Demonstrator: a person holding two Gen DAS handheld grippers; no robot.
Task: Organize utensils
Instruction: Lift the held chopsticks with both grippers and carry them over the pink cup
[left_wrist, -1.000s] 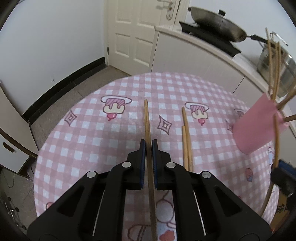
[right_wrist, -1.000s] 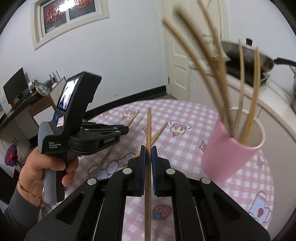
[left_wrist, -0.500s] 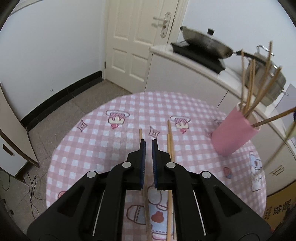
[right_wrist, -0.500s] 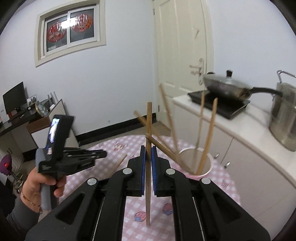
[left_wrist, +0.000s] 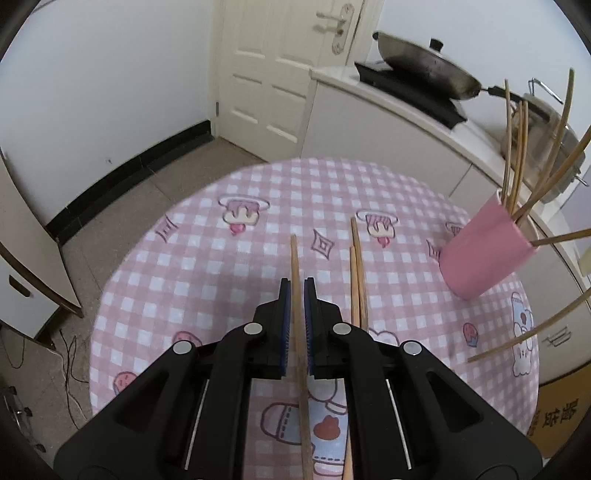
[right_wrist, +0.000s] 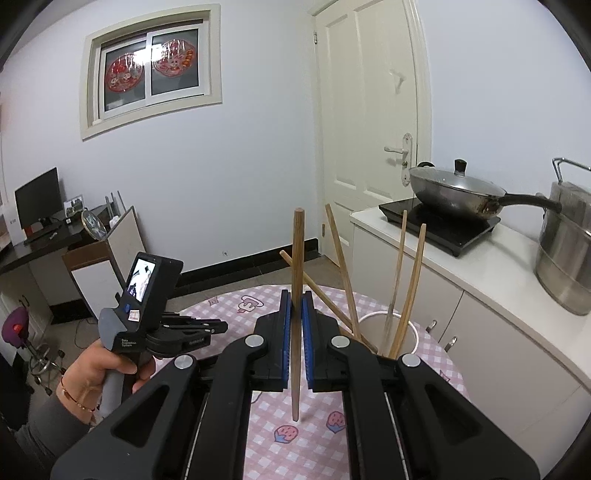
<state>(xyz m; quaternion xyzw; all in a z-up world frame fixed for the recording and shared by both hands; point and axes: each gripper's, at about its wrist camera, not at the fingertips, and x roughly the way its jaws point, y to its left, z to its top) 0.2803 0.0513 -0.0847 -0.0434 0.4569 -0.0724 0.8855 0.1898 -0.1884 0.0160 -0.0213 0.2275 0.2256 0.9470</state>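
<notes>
Chopsticks, counted: eight in all. One (left_wrist: 295, 266) clamped between the shut jaws of the left gripper (left_wrist: 295, 291), angled down toward the middle of the table (left_wrist: 221, 258), seemingly just taken off the cloth. One (right_wrist: 297, 258) pinched mid-length in the shut jaws of the right gripper (right_wrist: 295, 332), upright, lower tip hanging clear above the checked cloth, just beside the pink cup (right_wrist: 413, 332). Probably held vertical like this so as to drop tip-first through the rim.

Two more (left_wrist: 357, 273) lying loose side by side near the table's middle, touching or nearly so, just right of the left gripper's fingers. Likely next in line for pickup.

Four standing in the cup, as counted from the right wrist view, fanned out and leaning on the rim. Leaves room between them for another, but calls for a careful entry to avoid knocking the leaning ones.

One cup, near the table's right edge as seen from the left wrist, on the side toward the kitchen worktop.

Two grippers, each with a single stick; one hand (right_wrist: 99, 373) visible on the left one's handle.
</notes>
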